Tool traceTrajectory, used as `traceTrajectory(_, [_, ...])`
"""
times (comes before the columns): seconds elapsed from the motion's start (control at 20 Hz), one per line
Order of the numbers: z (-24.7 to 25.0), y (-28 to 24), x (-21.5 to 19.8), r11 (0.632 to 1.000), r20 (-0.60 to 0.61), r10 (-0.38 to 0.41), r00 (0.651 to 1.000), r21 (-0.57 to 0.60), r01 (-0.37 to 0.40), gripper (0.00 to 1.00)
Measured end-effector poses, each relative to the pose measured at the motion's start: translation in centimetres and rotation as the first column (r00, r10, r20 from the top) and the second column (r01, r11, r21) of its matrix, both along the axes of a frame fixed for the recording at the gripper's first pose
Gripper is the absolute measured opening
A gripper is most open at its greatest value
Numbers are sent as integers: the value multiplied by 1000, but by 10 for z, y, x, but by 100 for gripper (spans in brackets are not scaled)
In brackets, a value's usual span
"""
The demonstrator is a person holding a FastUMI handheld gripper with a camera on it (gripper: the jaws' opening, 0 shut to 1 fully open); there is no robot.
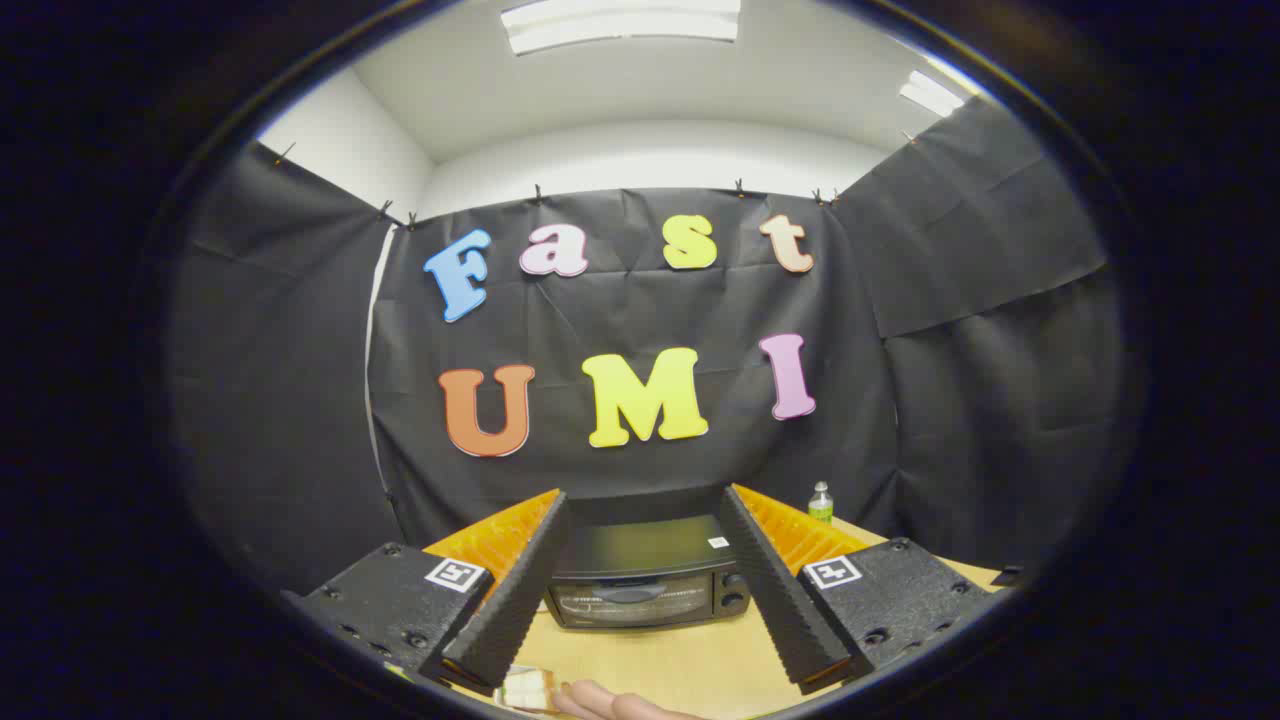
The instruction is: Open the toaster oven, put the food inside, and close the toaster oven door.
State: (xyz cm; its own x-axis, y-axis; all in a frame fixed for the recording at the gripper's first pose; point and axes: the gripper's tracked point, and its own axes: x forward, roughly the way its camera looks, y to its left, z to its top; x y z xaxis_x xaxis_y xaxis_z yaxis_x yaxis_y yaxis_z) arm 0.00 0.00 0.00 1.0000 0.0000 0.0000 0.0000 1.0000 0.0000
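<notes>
My claw (pixel 645 590) hangs spread wide, empty; the toaster oven (pixel 648 585) sits beyond it, door closed, with pale food (pixel 528 688) half cut off below.

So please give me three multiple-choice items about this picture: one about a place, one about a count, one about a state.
1. Where is the toaster oven?
A. beyond the gripper fingers, seen between them
B. clamped in the fingers
C. behind the camera

2. How many bottles stand on the table?
A. one
B. two
C. three

3. The oven door is:
A. closed
B. fully open
C. removed

Key: 1 A, the oven sits ahead on the table, untouched; 2 A, one green-label bottle right of the oven; 3 A, the glass front stands upright with its handle up.
</notes>
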Motion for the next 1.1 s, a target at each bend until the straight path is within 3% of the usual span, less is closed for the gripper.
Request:
traceTrajectory(0.15, [1, 3, -4, 999, -18, 37, 999, -19, -37, 100])
traceTrajectory(0.65, [1, 3, -7, 998, -4, 44, 999, -51, -44, 100])
traceTrajectory(0.95, [-29, 17, 27, 996, -58, 71, 996, -52, -74, 100])
traceTrajectory(1.1, [-56, 10, 58, 995, -107, 38, 994, -85, -47, 100])
